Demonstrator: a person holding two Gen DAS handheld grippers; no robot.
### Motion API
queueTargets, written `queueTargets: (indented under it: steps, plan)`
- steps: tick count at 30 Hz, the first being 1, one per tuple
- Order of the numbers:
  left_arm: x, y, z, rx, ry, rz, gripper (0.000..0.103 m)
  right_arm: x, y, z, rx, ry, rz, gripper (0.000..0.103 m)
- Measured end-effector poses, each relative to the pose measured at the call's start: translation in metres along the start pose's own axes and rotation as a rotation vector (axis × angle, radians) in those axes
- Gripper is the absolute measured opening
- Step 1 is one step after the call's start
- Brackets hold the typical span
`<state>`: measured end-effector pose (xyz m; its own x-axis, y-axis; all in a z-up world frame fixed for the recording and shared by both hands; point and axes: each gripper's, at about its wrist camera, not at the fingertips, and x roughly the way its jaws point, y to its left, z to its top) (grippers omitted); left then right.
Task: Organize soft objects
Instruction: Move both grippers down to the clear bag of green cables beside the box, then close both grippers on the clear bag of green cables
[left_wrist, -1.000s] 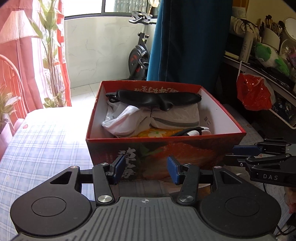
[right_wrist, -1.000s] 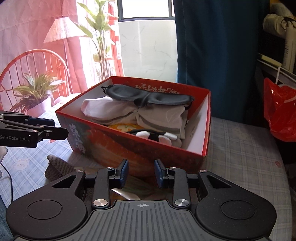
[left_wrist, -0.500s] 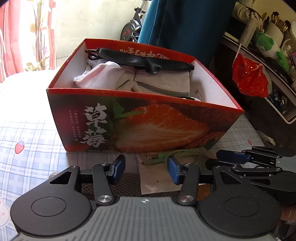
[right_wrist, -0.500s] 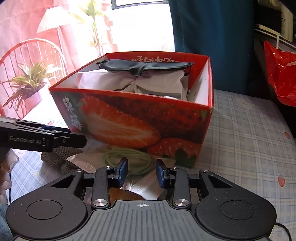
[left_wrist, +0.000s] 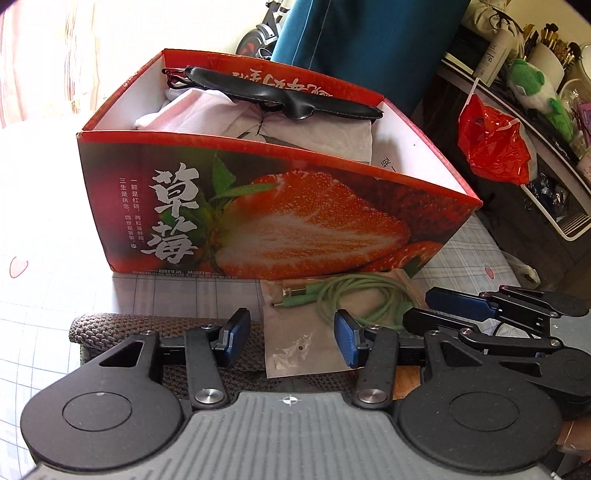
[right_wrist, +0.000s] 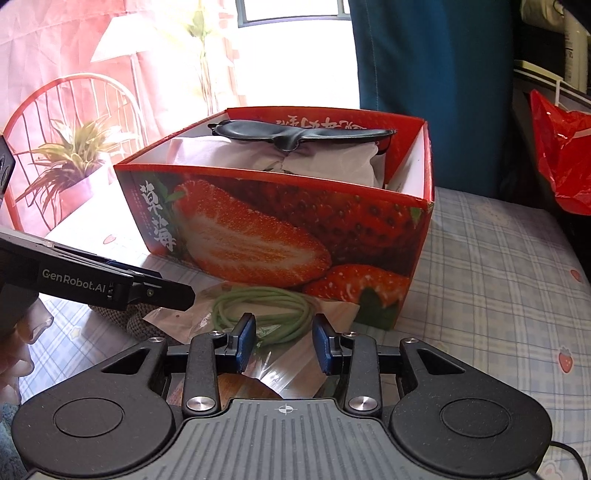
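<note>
Green cable (right_wrist: 264, 312) in its clear bag lies at lower centre before the strawberry box (left_wrist: 266, 206); left gripper (left_wrist: 291, 336) spread, right gripper (right_wrist: 283, 343) empty, jaws opening, apparently about to pinch it.

One strawberry box (left_wrist: 258, 206), one eye mask (left_wrist: 280, 92), one green cable (left_wrist: 354, 299), one knitted cloth (left_wrist: 110, 328).

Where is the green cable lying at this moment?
In both wrist views the green cable lies coiled inside a clear plastic bag on the bed, just before the strawberry box.

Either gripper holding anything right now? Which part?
Nothing held. Left gripper and right gripper hang open above the bagged green cable; right jaws are opening.
</note>
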<state>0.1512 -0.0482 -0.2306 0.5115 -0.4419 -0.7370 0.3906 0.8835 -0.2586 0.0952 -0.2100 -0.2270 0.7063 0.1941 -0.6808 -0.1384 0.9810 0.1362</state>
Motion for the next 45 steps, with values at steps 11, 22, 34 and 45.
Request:
queueTargets:
  steps: [11,22,34,45]
  plan:
    - [0.001,0.012,-0.007,-0.088,0.033,-0.076,0.052,-0.004,0.006,-0.005,-0.030,-0.010,0.019,0.033]
    - [0.013,0.020,-0.004,-0.145,0.041,-0.084,0.052,-0.006,0.002,-0.011,-0.018,-0.008,0.024,0.041]
    - [0.044,0.030,0.018,-0.235,0.083,-0.124,0.054,-0.004,-0.001,-0.013,0.003,0.000,0.037,0.043]
    - [0.053,0.027,0.012,-0.249,0.080,-0.195,0.048,0.000,-0.009,-0.011,0.054,0.012,0.060,0.045]
